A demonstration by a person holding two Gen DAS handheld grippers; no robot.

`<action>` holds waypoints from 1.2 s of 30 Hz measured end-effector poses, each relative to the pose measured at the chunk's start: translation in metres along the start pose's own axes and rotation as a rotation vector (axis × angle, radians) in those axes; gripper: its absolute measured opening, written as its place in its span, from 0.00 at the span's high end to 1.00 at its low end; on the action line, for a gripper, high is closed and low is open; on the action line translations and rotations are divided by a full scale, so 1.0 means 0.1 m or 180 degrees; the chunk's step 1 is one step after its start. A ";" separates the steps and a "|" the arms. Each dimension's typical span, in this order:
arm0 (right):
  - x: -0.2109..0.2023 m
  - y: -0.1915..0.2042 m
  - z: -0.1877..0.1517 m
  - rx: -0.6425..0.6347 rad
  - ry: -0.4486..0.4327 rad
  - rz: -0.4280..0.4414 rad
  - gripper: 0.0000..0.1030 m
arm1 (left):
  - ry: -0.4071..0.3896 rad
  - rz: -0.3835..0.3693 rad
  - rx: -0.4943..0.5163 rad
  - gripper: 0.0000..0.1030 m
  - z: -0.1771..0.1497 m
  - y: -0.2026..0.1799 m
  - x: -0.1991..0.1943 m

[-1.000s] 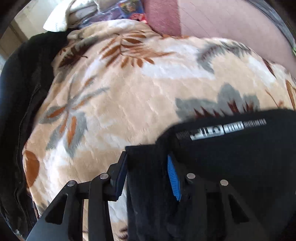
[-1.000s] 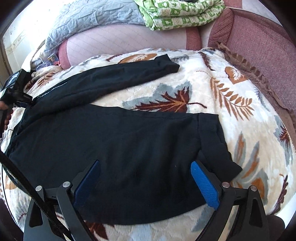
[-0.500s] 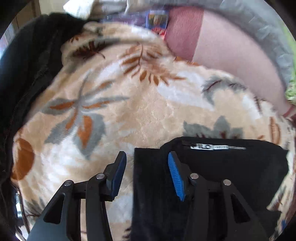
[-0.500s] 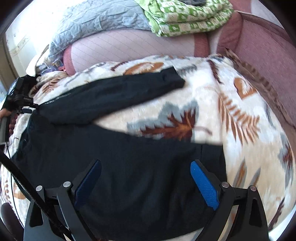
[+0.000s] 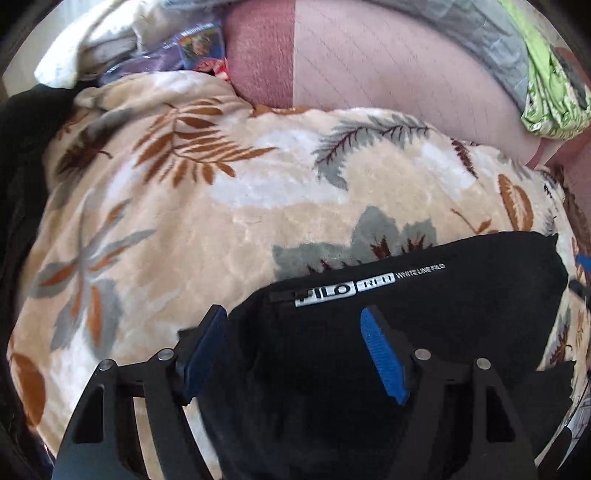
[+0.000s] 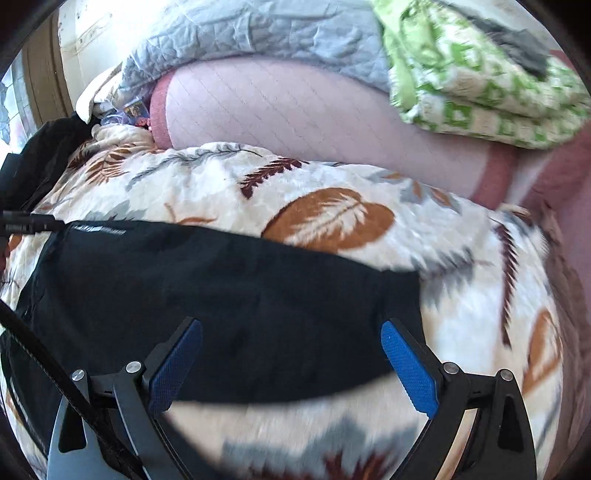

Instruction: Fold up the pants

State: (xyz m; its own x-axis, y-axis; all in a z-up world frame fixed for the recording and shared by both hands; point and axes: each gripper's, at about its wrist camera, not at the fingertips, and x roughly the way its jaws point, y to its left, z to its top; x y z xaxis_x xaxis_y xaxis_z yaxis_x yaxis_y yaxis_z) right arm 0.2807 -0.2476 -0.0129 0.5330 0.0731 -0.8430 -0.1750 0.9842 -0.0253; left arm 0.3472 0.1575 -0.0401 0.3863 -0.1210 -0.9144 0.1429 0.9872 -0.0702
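Black pants [image 6: 229,288] lie on a leaf-patterned blanket [image 6: 332,206], folded into one dark slab with a white printed label [image 5: 354,286] along the far edge. In the left wrist view the pants [image 5: 424,332] fill the lower right. My left gripper [image 5: 295,347] is open, its blue pads on either side of the pants' near-left part. My right gripper [image 6: 291,358] is wide open over the pants' near edge, holding nothing.
The blanket [image 5: 184,221] covers a pink sofa [image 6: 295,110]. A grey quilt [image 6: 240,33] and a green-white folded blanket [image 6: 480,81] lie on the sofa back. A black jacket [image 5: 18,184] lies at the left edge, with packets [image 5: 199,48] behind it.
The far pant leg that lay spread out has come over onto the other, leaving one compact slab. My left gripper's jaws have widened. Both cameras have swung.
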 end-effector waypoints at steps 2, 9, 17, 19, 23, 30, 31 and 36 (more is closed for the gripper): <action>0.18 -0.10 0.16 -0.0048 0.0035 -0.0058 0.05 | 0.0014 -0.0008 0.0017 0.28 0.05 0.02 0.09; 0.66 -0.27 0.48 -0.0015 0.0173 0.0009 0.05 | 0.0136 -0.0292 0.0042 0.17 0.11 0.07 0.33; 1.06 -0.21 0.45 -0.0118 0.0468 0.0163 0.05 | 0.0202 -0.0130 0.0600 0.03 0.08 -0.20 0.44; 1.07 -0.14 0.38 -0.0241 0.0445 0.0133 0.14 | 0.0196 -0.0144 0.0547 0.16 0.09 -0.20 0.41; 0.95 -0.10 0.35 -0.0151 0.0337 0.0321 0.72 | 0.0151 -0.0418 0.0493 0.84 0.07 -0.16 0.24; 0.79 -0.05 0.37 -0.0056 0.0332 0.0408 0.90 | -0.0087 -0.0305 0.0556 0.86 -0.02 -0.33 -0.03; 0.71 -0.06 0.38 -0.0023 0.0302 0.0419 0.90 | -0.0136 -0.0311 0.0538 0.86 -0.03 -0.34 -0.11; 0.30 -0.06 0.34 0.0030 0.0164 0.0395 0.90 | -0.0383 -0.0331 0.0471 0.86 -0.17 -0.39 -0.54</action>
State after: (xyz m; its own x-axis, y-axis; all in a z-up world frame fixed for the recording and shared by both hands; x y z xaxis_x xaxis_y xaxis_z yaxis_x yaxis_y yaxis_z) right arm 0.3256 -0.2460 -0.0194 0.4644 0.1863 -0.8658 -0.2291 0.9696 0.0858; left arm 0.3051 0.1278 0.0056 0.4672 -0.2415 -0.8505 0.3164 0.9439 -0.0942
